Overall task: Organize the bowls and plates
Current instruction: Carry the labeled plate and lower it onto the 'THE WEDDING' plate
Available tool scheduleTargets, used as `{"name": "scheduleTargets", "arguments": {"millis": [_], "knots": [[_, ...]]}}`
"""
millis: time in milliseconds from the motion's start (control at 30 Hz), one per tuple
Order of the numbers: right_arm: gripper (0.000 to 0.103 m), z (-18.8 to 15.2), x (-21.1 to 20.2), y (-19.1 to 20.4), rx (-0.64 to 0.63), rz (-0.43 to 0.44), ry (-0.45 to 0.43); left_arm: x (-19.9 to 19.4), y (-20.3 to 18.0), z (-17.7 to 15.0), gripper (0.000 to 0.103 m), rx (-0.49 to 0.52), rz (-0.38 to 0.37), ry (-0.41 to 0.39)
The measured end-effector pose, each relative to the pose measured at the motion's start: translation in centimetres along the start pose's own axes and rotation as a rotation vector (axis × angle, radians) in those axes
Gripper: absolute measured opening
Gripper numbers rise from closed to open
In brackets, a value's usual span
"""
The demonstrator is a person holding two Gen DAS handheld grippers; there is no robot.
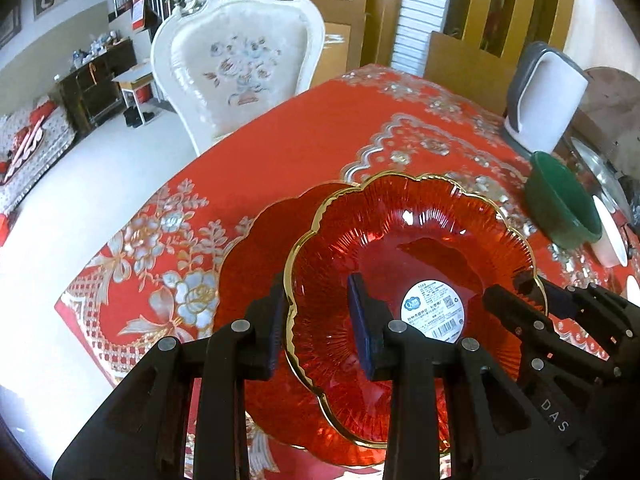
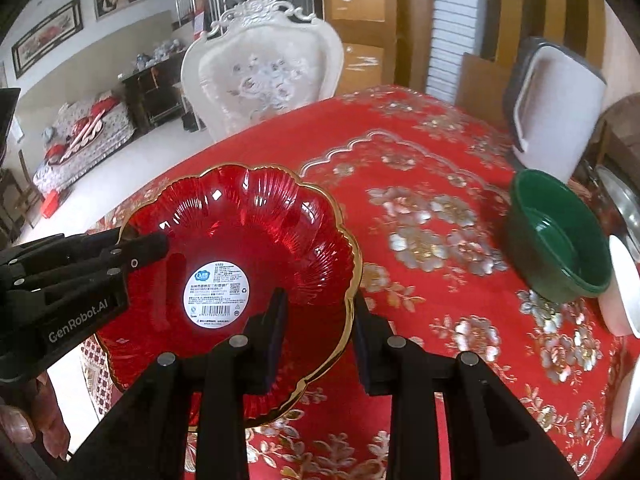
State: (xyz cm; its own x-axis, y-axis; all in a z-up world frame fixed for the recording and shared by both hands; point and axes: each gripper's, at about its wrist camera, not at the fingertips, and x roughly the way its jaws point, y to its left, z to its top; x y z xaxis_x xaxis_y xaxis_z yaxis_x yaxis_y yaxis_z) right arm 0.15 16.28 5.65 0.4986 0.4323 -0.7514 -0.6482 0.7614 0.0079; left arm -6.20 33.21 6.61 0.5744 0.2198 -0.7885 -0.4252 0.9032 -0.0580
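Observation:
A red scalloped glass plate [image 1: 400, 232] [image 2: 256, 220] with a gold rim and a round white label hangs tilted just above the red tablecloth, casting a shadow under it. My left gripper [image 1: 320, 320] is shut on the plate's near left rim, one finger inside and one outside. It also shows in the right wrist view as the left gripper [image 2: 136, 240] clamping the far left rim. My right gripper [image 2: 320, 332] is shut on the plate's right rim. In the left wrist view the right gripper [image 1: 516, 288] bites the rim from the right. A green bowl [image 1: 560, 204] [image 2: 556, 236] sits to the right.
A white bowl [image 2: 624, 288] lies right of the green bowl, with a metal lid behind it. A white jug [image 1: 548, 96] [image 2: 556, 112] stands at the back right. A white carved chair [image 1: 240, 64] [image 2: 260, 80] is at the table's far edge. The tablecloth [image 2: 420, 208] stretches between plate and bowl.

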Motion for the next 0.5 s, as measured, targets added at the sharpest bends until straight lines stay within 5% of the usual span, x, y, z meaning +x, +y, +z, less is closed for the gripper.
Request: {"name": "scheduleTargets", "arguments": {"millis": [500], "knots": [[0.033, -0.6, 2.4, 3.3, -0.087, -0.027, 0.067, 2.7, 1.5, -1.3, 0.030, -0.001, 0.068, 0.039]]}}
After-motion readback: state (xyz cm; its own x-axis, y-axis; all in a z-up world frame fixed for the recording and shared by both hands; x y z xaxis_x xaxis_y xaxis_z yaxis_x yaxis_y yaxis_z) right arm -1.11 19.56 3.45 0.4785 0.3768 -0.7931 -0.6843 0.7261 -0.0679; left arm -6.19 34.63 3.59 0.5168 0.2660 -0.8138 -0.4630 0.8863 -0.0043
